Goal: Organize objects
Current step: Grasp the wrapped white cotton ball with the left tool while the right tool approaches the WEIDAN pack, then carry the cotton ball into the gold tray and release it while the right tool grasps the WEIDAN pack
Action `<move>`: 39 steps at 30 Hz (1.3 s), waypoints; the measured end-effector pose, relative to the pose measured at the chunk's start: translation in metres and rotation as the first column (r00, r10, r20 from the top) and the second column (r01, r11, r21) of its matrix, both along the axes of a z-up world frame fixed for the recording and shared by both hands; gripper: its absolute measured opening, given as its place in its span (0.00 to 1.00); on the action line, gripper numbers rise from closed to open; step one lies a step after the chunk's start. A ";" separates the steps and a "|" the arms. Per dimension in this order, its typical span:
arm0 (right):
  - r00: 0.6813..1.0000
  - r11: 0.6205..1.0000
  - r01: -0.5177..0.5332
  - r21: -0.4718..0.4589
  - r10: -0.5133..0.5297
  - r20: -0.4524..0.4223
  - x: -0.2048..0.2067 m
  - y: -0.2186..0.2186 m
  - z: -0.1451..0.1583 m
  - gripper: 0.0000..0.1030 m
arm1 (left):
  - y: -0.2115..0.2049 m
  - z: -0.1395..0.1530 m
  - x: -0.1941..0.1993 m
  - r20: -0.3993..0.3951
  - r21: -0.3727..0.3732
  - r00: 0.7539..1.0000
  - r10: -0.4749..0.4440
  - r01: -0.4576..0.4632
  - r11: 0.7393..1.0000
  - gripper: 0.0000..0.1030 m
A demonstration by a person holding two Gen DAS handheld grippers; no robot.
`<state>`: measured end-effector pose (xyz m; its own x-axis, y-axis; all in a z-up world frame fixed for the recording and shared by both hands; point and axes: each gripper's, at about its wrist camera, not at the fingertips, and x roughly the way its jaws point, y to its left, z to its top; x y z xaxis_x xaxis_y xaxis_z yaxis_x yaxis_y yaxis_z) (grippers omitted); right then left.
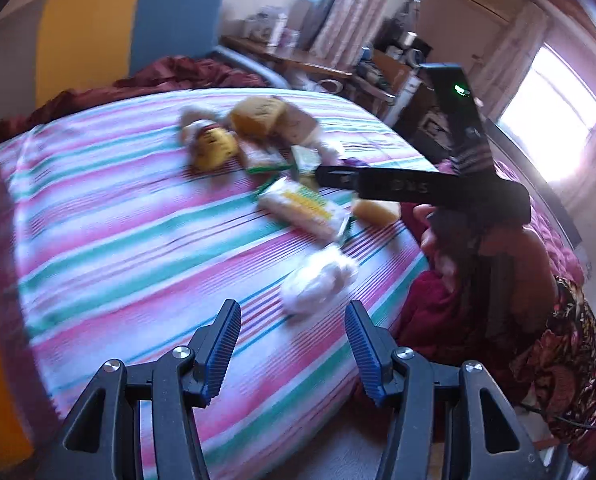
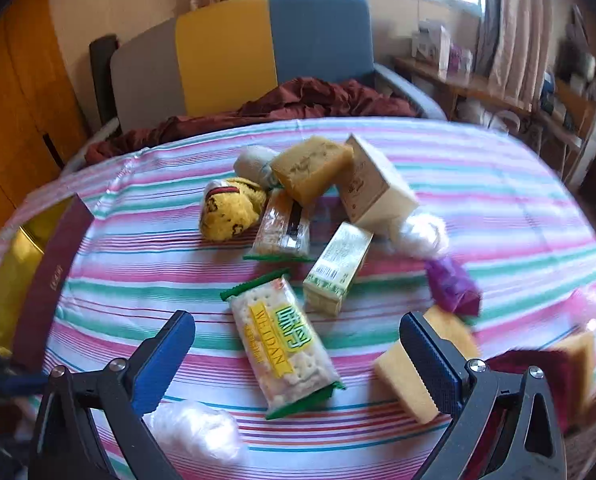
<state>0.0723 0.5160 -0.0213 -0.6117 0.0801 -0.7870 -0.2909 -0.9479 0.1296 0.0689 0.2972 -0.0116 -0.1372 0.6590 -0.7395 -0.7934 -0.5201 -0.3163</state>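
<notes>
Cracker packet (image 2: 283,340), right gripper (image 2: 298,360) open above

Daylight enters from the windows (image 1: 550,116) and burns them out to white. Both pictures are motion-blurred, strongest at the right, and curve at the edges.

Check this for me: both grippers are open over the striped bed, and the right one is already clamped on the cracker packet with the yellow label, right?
Not quite. In the right wrist view the right gripper is open, its fingers spread either side of the cracker packet without gripping it. The left gripper is open too, over the striped bed.
</notes>
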 end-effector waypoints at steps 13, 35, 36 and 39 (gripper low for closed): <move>0.999 0.999 -0.034 0.030 0.033 0.007 -0.005 -0.010 -0.002 1.00 | 0.059 -0.043 0.007 -0.040 0.003 0.981 -0.188 0.188 0.982 0.52; 0.989 0.996 -0.064 0.056 0.056 0.135 -0.022 -0.017 -0.033 0.79 | 0.012 -0.061 0.000 0.010 0.128 0.994 -0.107 0.105 0.986 0.26; 0.988 0.996 -0.068 0.059 0.059 0.141 -0.023 -0.018 -0.035 0.79 | 0.010 -0.061 0.001 0.012 0.126 0.995 -0.100 0.098 0.987 0.26; 0.985 0.996 -0.070 0.055 0.060 0.161 -0.024 -0.018 -0.040 0.79 | -0.001 -0.054 0.004 -0.006 0.118 0.996 -0.094 0.094 0.989 0.26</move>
<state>0.0482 0.4982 -0.0612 -0.4847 0.0943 -0.8696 -0.2407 -0.9702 0.0289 0.0726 0.2966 -0.0661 -0.0711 0.7514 -0.6560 -0.8370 -0.4026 -0.3705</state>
